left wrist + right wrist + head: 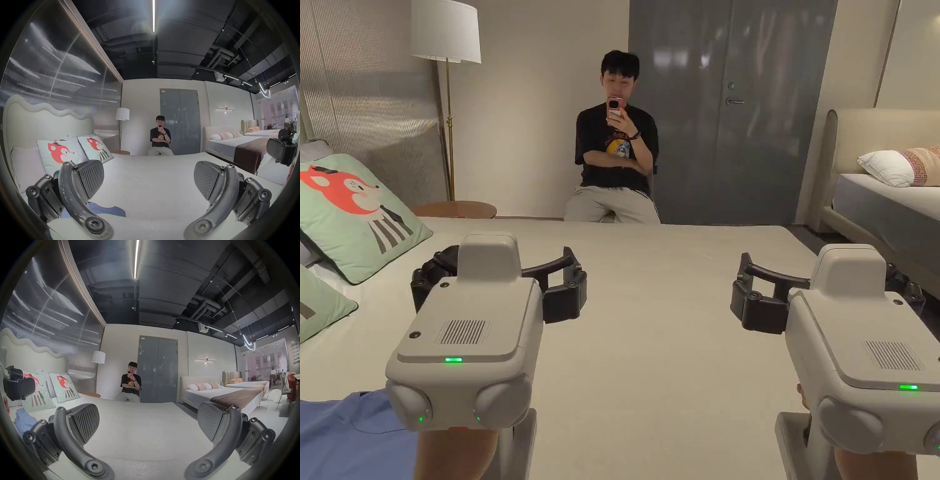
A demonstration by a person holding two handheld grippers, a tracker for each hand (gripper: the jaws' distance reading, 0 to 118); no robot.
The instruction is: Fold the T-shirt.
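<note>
Left gripper and right gripper hover above the bed, jaws spread wide, holding nothing; the blue T-shirt lies at eight o'clock, beside the left gripper.

Straight ahead beyond the jaws, across the bed: seated person holding a phone, grey double door behind; fox cushions and floor lamp off left; second bed off right

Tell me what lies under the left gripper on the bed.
Beneath the open left gripper lies the bare bed. Near its handle, a blue T-shirt lies on the bed; the gripper body and the person's arm hide its right part.
</note>
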